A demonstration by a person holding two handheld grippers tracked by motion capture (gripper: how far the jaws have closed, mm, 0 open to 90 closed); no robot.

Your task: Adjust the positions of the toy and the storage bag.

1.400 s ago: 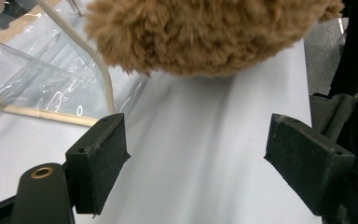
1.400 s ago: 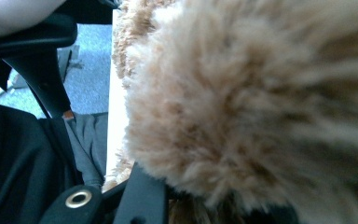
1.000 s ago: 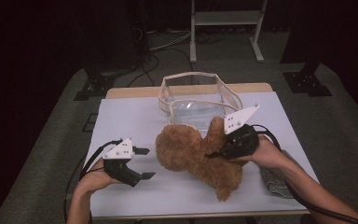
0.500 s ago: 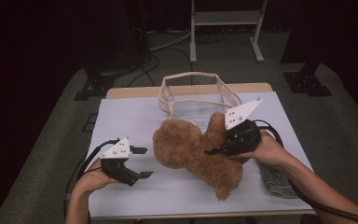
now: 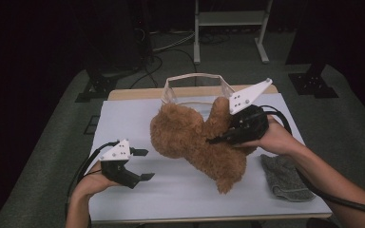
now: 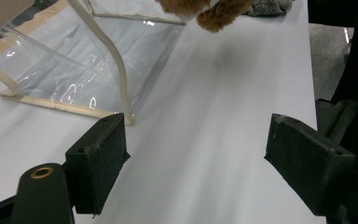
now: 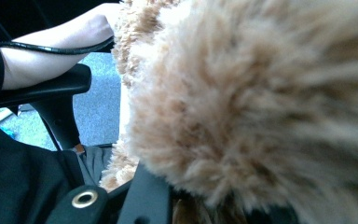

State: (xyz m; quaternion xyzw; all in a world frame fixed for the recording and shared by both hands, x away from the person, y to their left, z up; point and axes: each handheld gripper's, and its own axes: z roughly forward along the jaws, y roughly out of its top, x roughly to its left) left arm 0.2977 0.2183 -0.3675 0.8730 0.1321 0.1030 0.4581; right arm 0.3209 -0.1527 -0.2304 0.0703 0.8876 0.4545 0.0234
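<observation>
Lifted since the earlier frame: teddy [image 5: 197, 142], clamped in right gripper [image 5: 218, 139], now hangs above the table [image 5: 138, 118] before the clear bag [image 5: 192, 88]. Bagging remains. Left gripper [image 5: 141, 165] idle, jaws spread.

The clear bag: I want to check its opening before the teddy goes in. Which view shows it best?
The left gripper view: the clear bag is close, with its cream rim and handle sharp. In the high view the bag stands at the table's far edge, partly behind the teddy bear. The right gripper view gives fur instead.
</observation>
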